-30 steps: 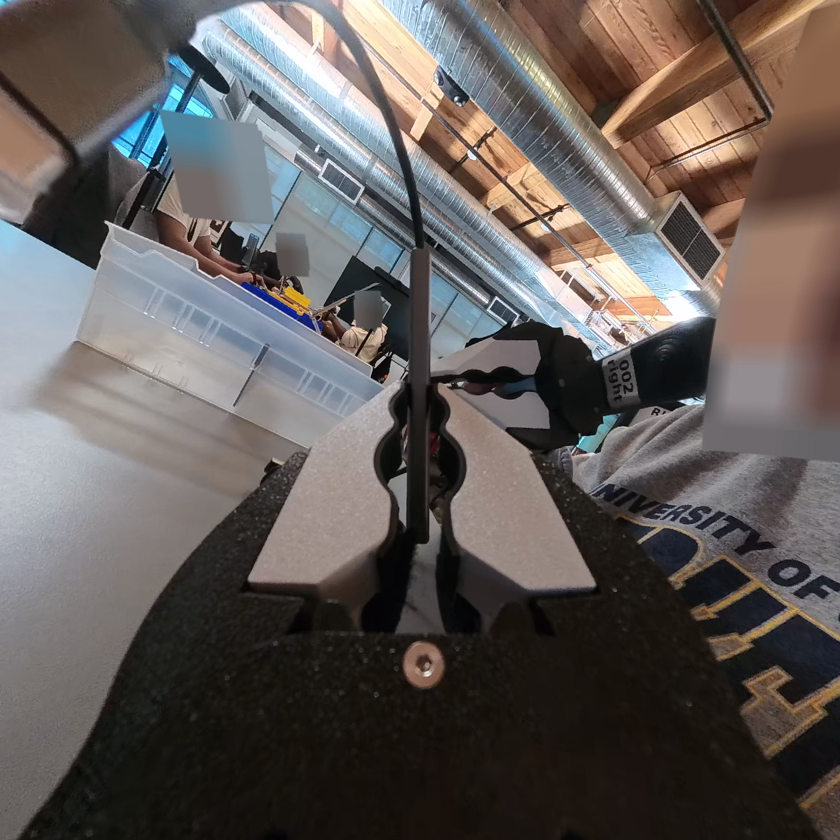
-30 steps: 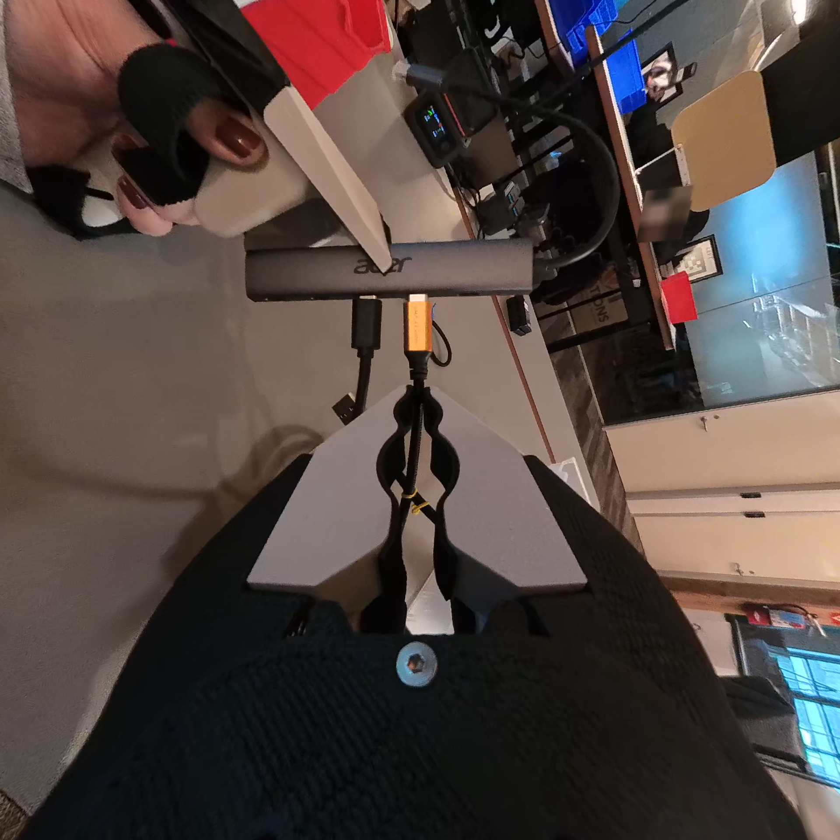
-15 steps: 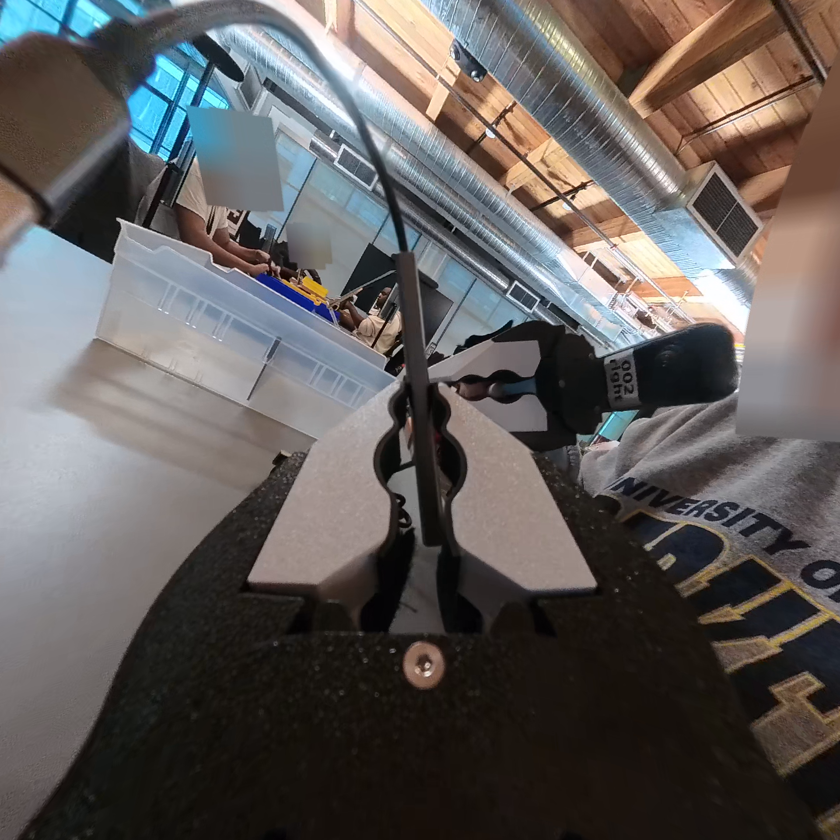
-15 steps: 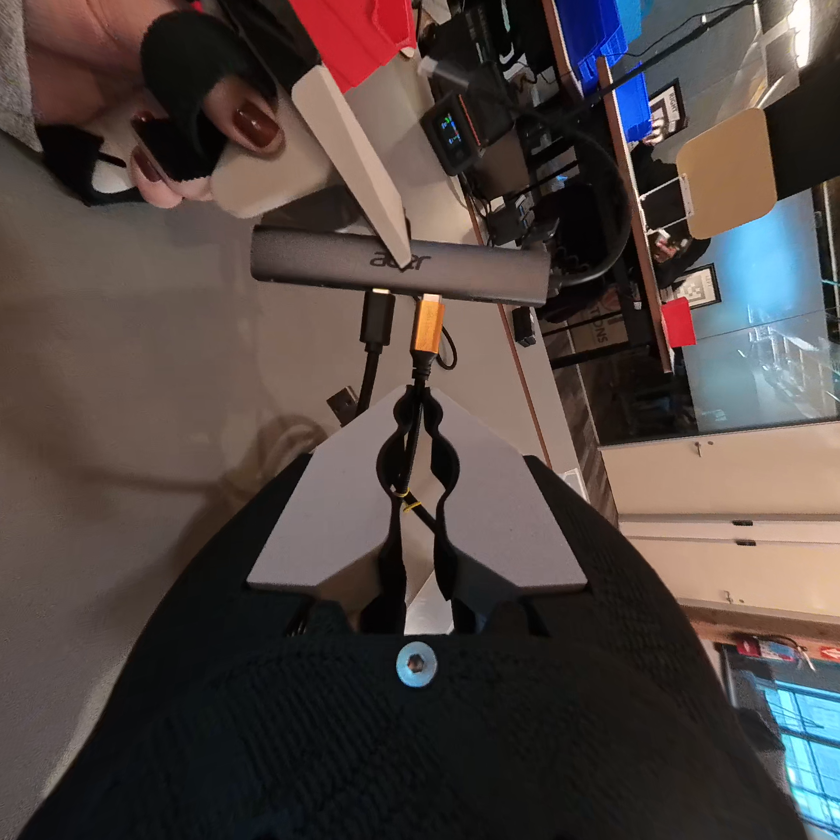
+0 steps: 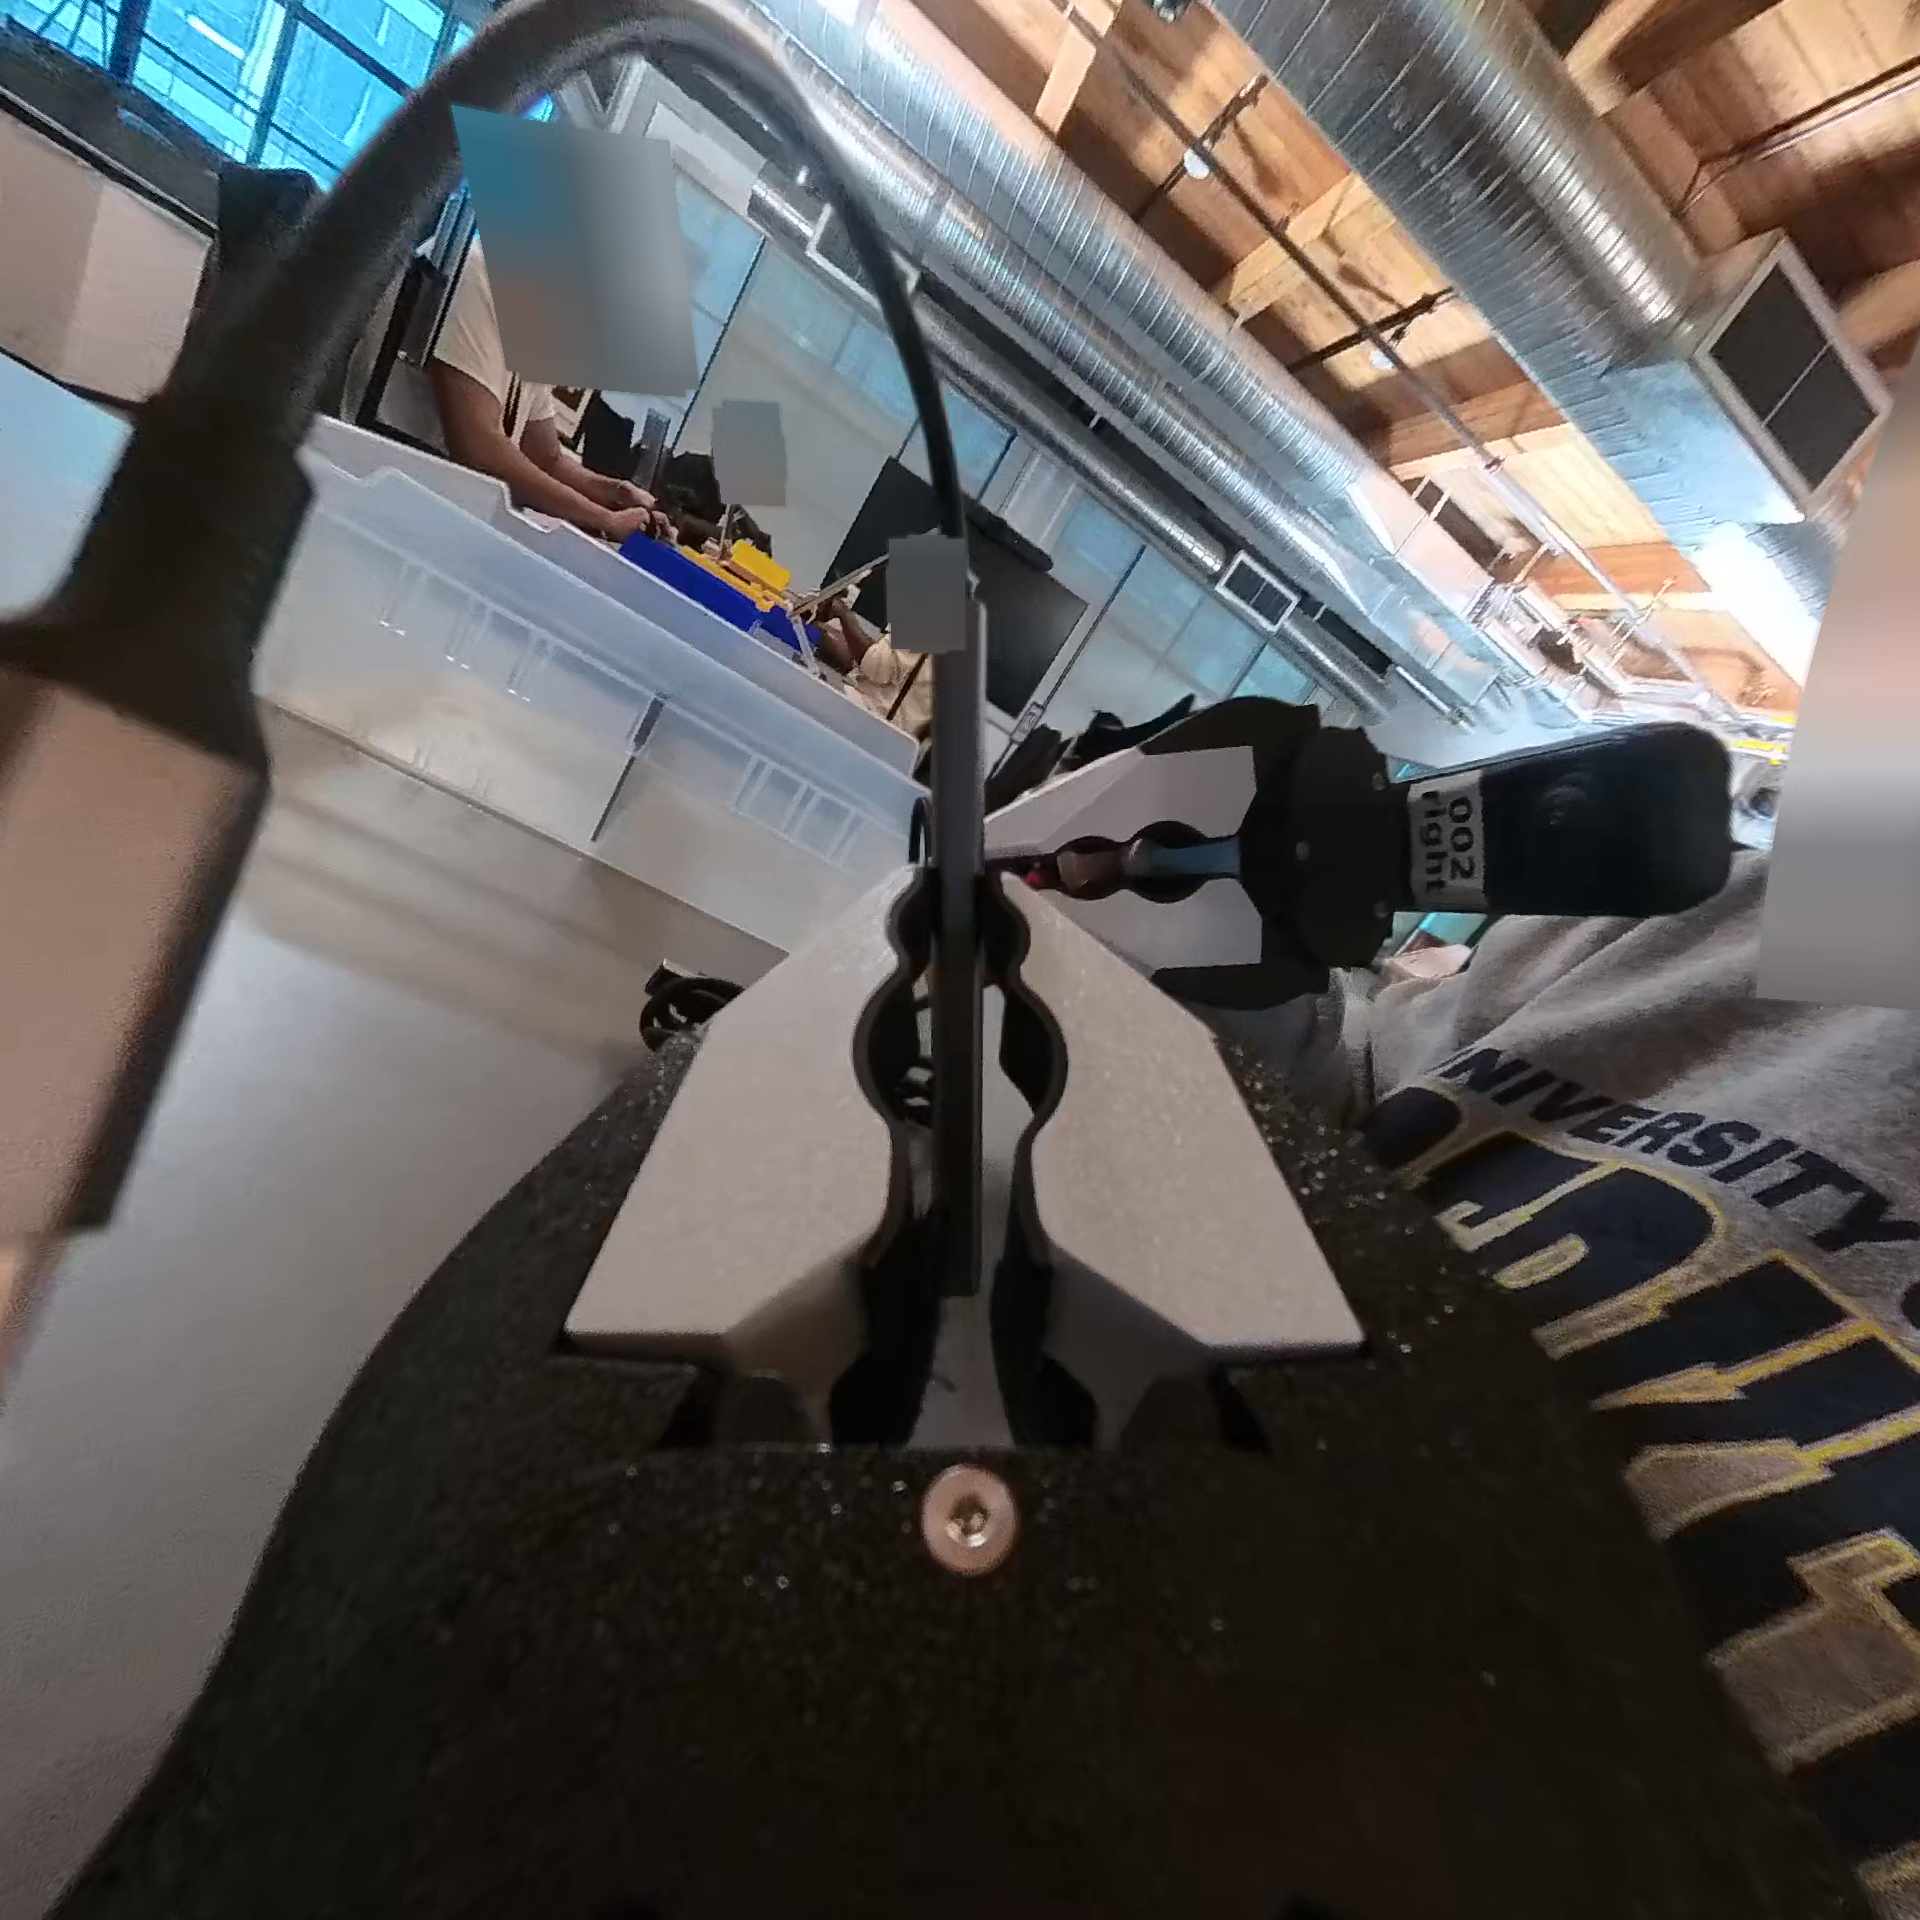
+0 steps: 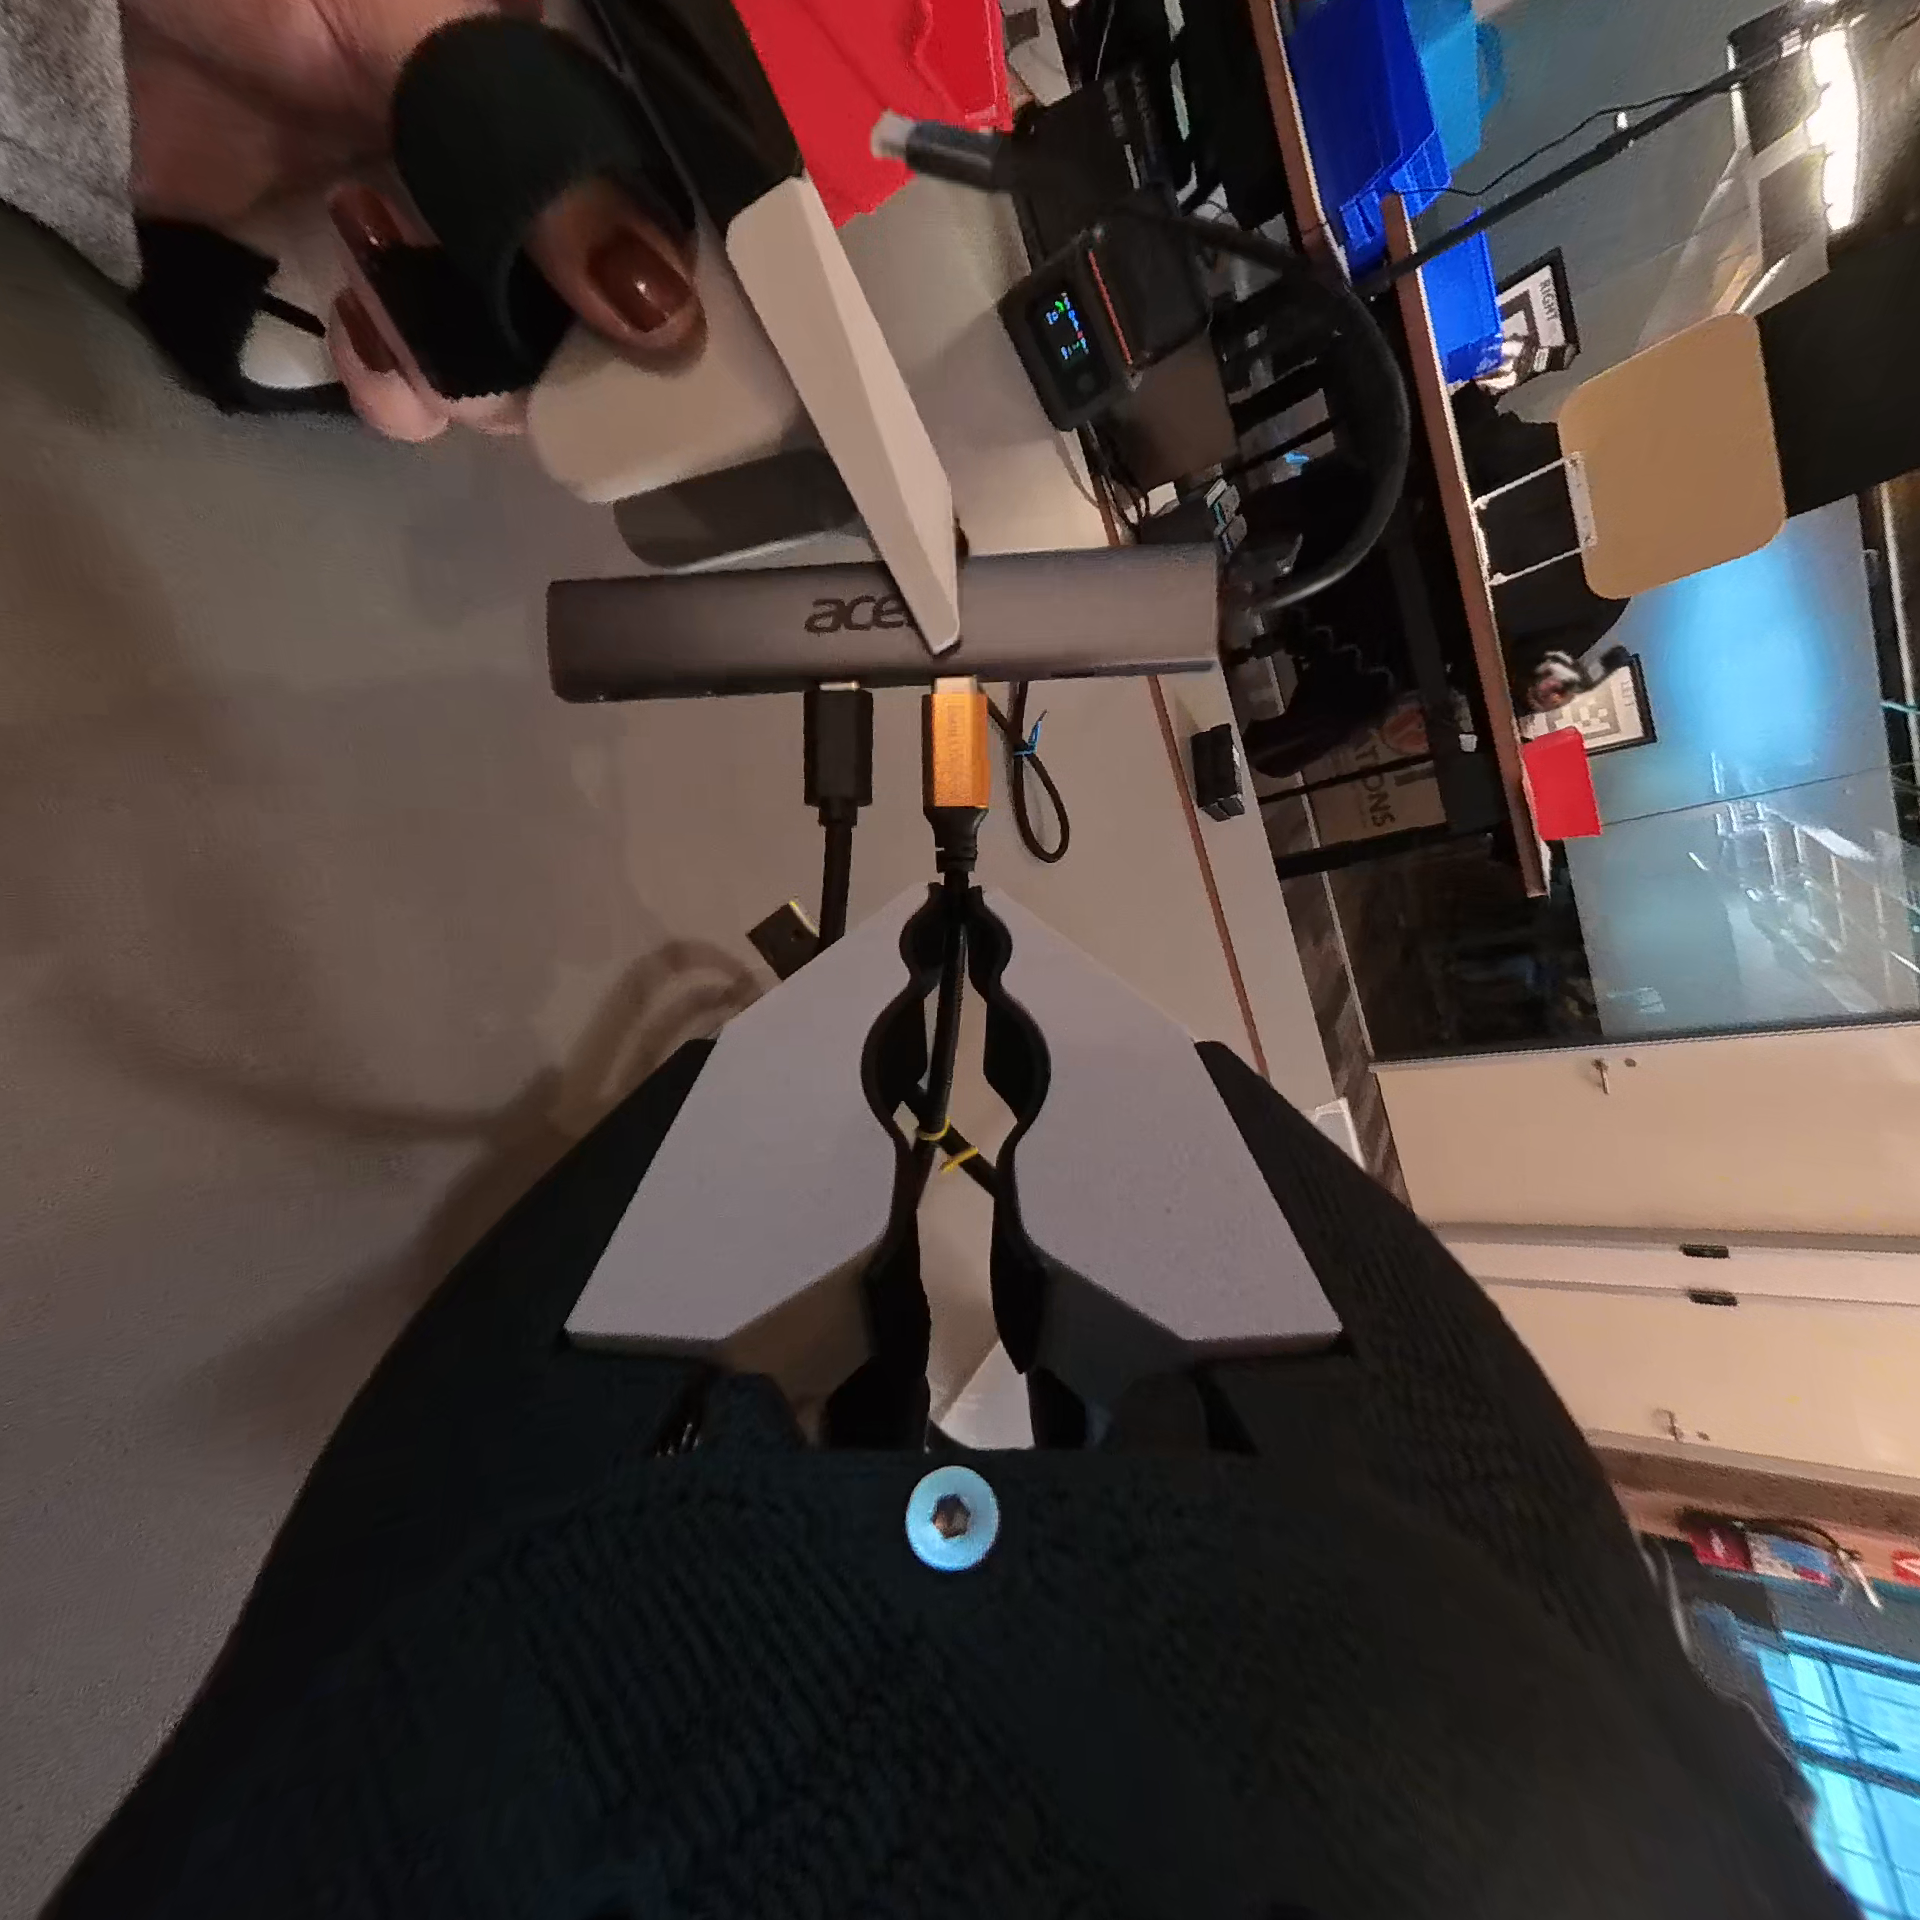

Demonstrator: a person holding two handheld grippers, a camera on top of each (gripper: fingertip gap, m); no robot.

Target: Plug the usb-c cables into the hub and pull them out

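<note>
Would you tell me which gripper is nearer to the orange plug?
Right. The right gripper pinches the cable just behind the orange plug, in line with it. The left gripper is clamped on the hub, beyond the plug.

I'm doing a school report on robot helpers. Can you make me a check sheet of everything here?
Surface: grey table, mostly bare.
Job's things: grey hub held edge-on; orange plug and black plug at its ports, a little metal showing.
Clutter: loose connector on the table.
Grippers: left gripper shut on the hub; right gripper shut on the orange plug's cable.
Cables: hub's black lead arches upward.
Surroundings: clear bin, ceiling ducts, people seated behind.
</note>
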